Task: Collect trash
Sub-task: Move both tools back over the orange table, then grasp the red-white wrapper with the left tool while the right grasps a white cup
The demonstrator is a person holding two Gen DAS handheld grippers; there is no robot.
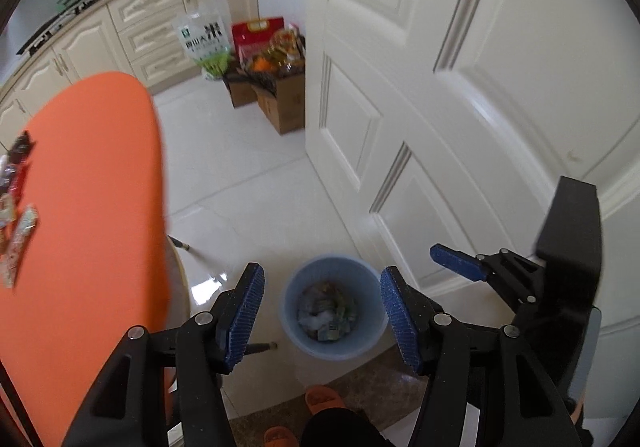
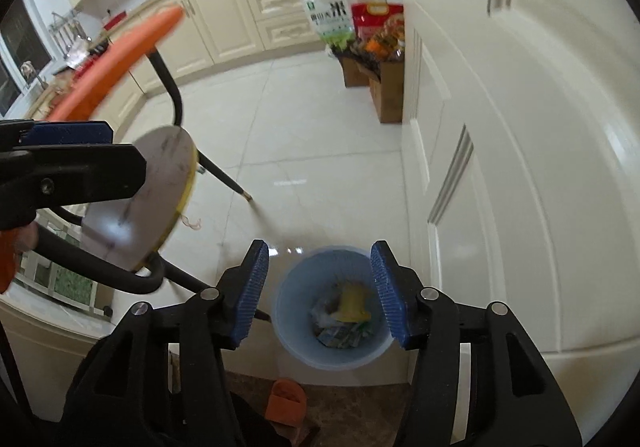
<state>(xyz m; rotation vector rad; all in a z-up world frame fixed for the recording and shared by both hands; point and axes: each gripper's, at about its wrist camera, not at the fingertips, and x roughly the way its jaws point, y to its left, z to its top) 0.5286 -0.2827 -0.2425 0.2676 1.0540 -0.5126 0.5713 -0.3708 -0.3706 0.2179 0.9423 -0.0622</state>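
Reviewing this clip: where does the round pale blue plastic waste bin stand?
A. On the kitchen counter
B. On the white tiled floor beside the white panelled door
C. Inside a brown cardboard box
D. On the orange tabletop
B: the round pale blue plastic waste bin sits on the white tiled floor next to the white panelled door, with wrappers already inside it.

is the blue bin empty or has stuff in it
Not empty: the blue bin stands upright on the floor with wrappers and a yellow piece inside.
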